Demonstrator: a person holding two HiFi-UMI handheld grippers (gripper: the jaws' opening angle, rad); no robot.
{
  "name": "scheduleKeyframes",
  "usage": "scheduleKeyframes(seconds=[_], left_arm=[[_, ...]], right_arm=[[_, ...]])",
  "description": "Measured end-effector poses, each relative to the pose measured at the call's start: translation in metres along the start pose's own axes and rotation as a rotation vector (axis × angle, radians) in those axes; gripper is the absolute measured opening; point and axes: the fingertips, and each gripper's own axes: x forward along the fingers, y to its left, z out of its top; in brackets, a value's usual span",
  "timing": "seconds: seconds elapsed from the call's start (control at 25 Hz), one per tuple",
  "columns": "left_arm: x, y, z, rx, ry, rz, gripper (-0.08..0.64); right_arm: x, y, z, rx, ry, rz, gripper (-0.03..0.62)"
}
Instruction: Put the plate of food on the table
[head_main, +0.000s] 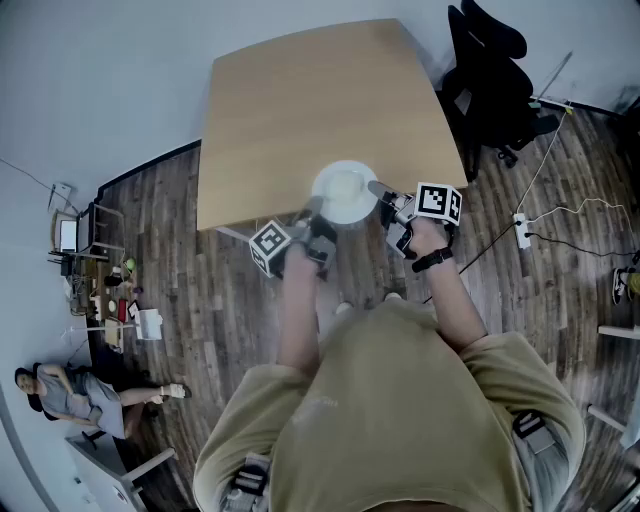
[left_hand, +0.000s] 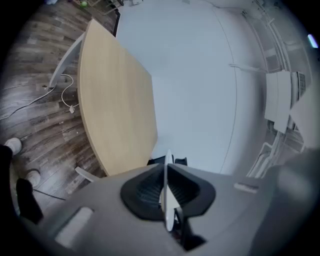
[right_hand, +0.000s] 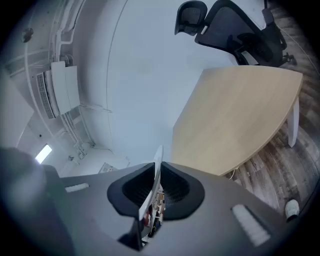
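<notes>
left gripper (head_main: 318, 212) and right gripper (head_main: 384, 193) both clamped tight on opposite rims of the plate (head_main: 345, 192), carried between them over the table (head_main: 300, 100) near edge, bare top straight ahead, neither hand nearer

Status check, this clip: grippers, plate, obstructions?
Grippers: left gripper and right gripper both shut on plate rim. Plate over near edge of table, touchdown unclear. Nothing in the way.

We cannot tell what lies on the plate (head_main: 344, 192): from above it reads as a pale blur. The two gripper views show only its rim, edge-on. The left tool (head_main: 316, 218) is blurred.
</notes>
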Motion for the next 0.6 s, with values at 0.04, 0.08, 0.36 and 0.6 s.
scheduleKeyframes(seconds=[0.04, 0.08, 0.36, 0.6], left_arm=[[0.001, -0.001, 0.0, -0.002, -0.002, 0.0, 0.014], [0.001, -0.002, 0.0, -0.004, -0.003, 0.0, 0.014], [-0.002, -0.009, -0.001, -0.007, -0.013, -0.004, 0.014], [0.006, -0.003, -0.031, -0.007, -0.003, 0.02, 0.012]], right_arm=[[0.0, 0.0, 0.001, -0.001, 0.002, -0.001, 0.038], [0.0, 0.0, 0.002, -0.001, 0.004, -0.001, 0.039], [0.0, 0.007, 0.003, -0.008, 0.006, 0.005, 0.04], [-0.02, -0.009, 0.016, 0.022, -0.009, 0.005, 0.04]])
